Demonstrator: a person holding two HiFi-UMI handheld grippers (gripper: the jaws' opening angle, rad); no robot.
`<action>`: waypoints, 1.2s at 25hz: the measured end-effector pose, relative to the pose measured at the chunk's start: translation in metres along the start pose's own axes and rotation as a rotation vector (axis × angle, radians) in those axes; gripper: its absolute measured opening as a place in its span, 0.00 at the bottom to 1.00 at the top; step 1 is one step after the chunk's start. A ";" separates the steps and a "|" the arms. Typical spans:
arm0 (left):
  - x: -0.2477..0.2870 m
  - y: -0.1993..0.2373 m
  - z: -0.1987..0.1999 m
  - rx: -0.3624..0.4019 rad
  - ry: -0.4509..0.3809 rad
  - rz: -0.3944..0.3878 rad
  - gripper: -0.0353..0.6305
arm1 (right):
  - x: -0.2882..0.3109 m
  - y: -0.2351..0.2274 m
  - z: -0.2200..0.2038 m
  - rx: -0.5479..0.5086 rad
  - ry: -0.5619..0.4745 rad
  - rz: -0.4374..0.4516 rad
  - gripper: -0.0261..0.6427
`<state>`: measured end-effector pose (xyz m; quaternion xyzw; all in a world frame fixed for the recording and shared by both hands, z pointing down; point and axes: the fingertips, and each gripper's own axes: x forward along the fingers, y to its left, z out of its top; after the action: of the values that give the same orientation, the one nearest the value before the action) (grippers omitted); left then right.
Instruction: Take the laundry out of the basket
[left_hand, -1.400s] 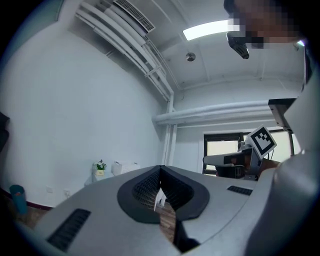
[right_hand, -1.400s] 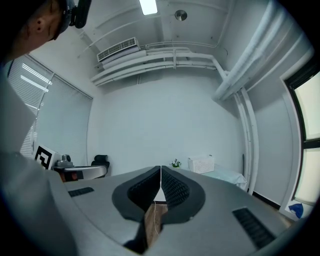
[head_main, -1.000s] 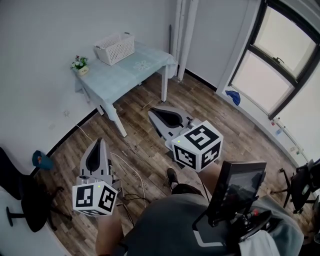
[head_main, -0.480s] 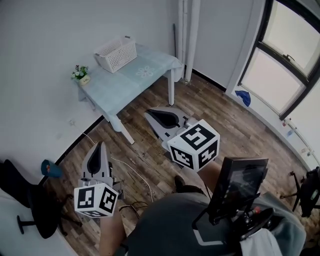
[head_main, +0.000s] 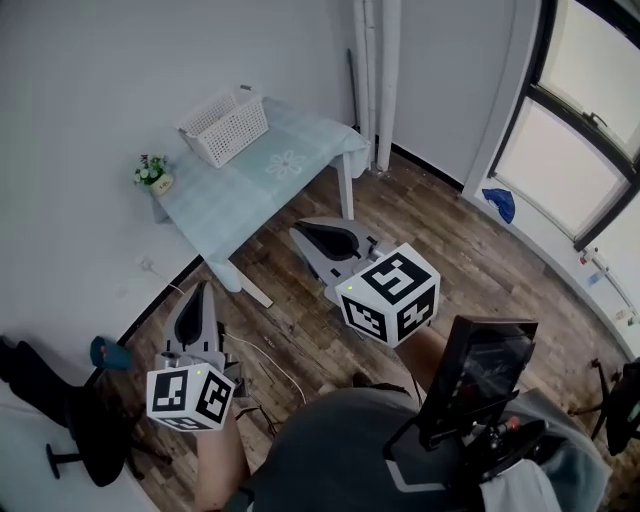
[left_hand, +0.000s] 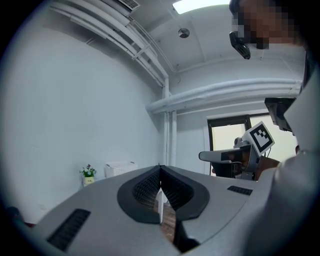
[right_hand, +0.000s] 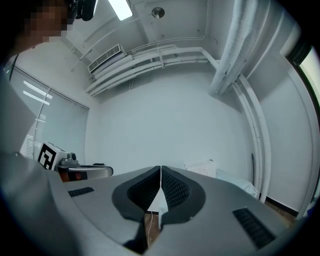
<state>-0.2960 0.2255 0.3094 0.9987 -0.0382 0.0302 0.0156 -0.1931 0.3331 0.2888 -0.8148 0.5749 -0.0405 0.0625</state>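
The task looks not yet begun, judging from how things lie. At the far left of the table stands a small potted plant (head_main: 153, 172) with white flowers. Below it in the head view, the left gripper (head_main: 203, 288) is held low over the floor (head_main: 470, 262); its two ribbed black pads meet at the tips and nothing is between them. The basket (head_main: 226, 125) stands on the back corner of the table (head_main: 250, 185), close to the wall and well apart from both grippers. It is a white rectangular one, probably of stiff plastic, with a lattice of small holes in its walls. From here the laundry inside cannot be made out, so it is not clear how much there is to take. The table top has a pale checked cover, smooth, with a flower print in the middle, and white legs. To the right, the right gripper (head_main: 297, 230) is also closed and empty, pointing toward the table. The floor is of dark wooden planks. Further right run white vertical pipes (head_main: 372, 80), then a dark-framed window (head_main: 575, 150) with a crumpled blue cloth (head_main: 498, 203) below it. What is left is everything: to come near, to reach in, to lift the clothes out.
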 end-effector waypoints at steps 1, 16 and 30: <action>0.011 -0.003 -0.001 0.006 0.001 -0.003 0.06 | 0.001 -0.013 0.001 0.006 -0.006 -0.001 0.06; 0.109 0.020 -0.025 -0.004 0.068 0.008 0.06 | 0.065 -0.108 -0.021 0.054 0.038 0.002 0.06; 0.212 0.157 -0.005 -0.016 0.042 -0.035 0.06 | 0.229 -0.137 -0.007 0.014 0.043 -0.037 0.06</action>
<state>-0.0973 0.0530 0.3318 0.9982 -0.0208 0.0503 0.0248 0.0110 0.1621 0.3143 -0.8239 0.5605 -0.0634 0.0552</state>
